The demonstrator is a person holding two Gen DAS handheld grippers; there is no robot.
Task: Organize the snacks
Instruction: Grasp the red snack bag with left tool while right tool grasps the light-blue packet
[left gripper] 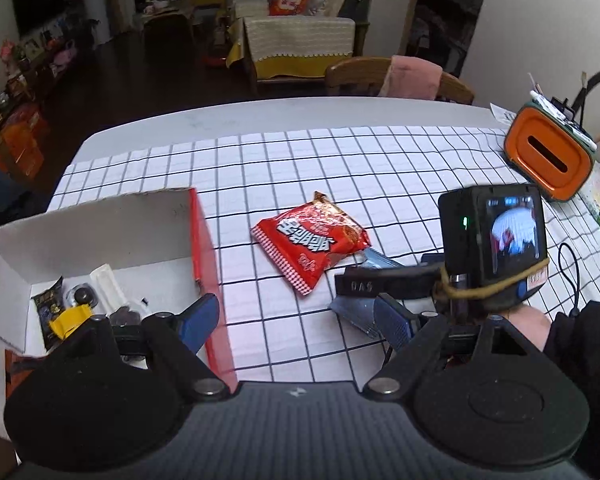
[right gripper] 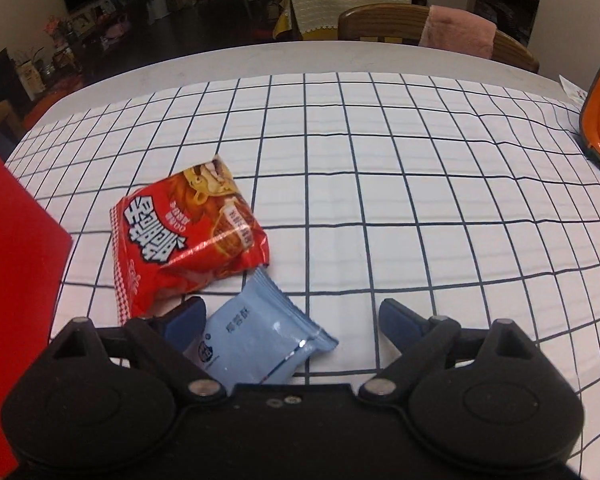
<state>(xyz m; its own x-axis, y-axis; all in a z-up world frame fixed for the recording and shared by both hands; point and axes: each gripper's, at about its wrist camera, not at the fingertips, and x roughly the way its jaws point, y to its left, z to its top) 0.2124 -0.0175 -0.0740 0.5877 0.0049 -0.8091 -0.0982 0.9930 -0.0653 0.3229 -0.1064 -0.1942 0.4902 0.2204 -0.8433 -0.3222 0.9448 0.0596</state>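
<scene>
"DAS" on black bar [left gripper: 380, 285], white Chinese lettering on red packet [right gripper: 180, 236]

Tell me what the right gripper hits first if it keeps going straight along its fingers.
Most likely the light blue packet, lying between the open right gripper fingers on the checked cloth; depth is hard to judge.
</scene>
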